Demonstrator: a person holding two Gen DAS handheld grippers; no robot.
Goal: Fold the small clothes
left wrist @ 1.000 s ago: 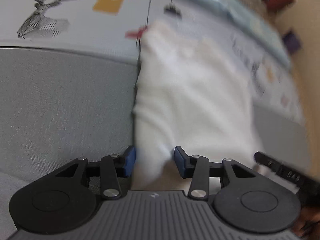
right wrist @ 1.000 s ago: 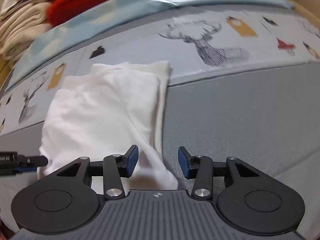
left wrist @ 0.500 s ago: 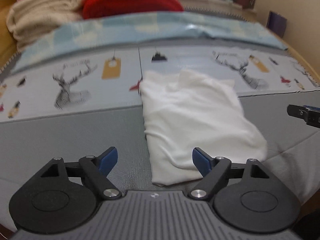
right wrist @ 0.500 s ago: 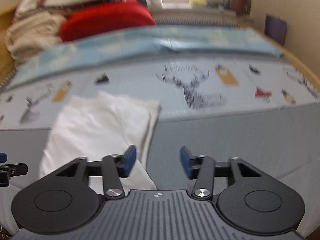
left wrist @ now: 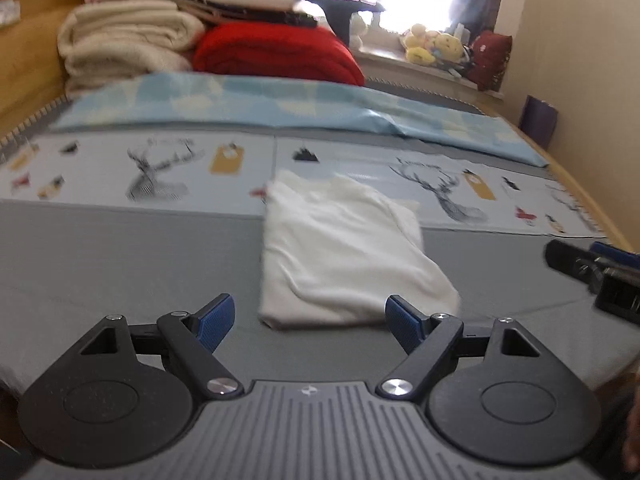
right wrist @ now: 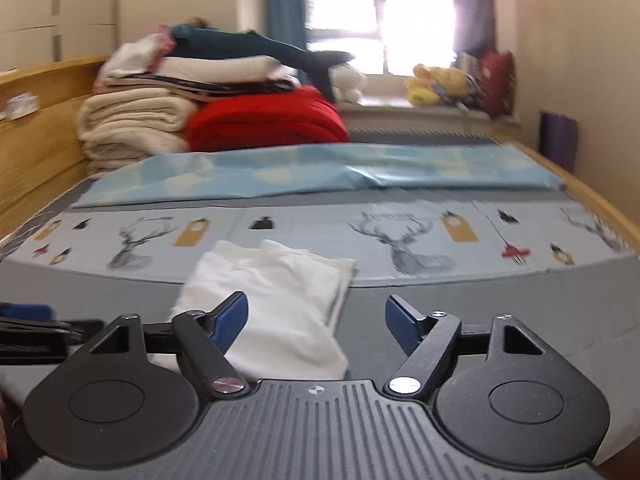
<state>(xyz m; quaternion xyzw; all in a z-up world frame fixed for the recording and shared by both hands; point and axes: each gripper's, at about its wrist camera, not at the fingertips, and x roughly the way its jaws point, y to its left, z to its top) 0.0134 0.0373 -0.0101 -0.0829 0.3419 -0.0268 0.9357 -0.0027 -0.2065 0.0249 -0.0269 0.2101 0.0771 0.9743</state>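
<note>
A small white garment [left wrist: 344, 248] lies folded into a rough rectangle on the grey bed cover [left wrist: 120, 264], partly over the deer-print mat [left wrist: 160, 168]. My left gripper [left wrist: 308, 322] hovers above and short of its near edge, open, with nothing between the blue pads. In the right wrist view the same garment [right wrist: 280, 304] lies ahead and to the left. My right gripper [right wrist: 316, 324] hangs above the bed with its jaws opening and nothing held. Each gripper shows at the edge of the other's view: the right one [left wrist: 596, 272], the left one [right wrist: 32, 332].
At the head of the bed lie a light blue sheet [left wrist: 280, 104], a red blanket [left wrist: 276, 54] and a stack of cream blankets [left wrist: 124, 44]. Stuffed toys [left wrist: 436, 46] sit on the windowsill. A wooden bed frame [right wrist: 36, 128] runs along the left, a wall on the right.
Both grippers let go of the white garment, opened wide and drew back and up. The garment now lies folded on the bed, farther off in both views.
</note>
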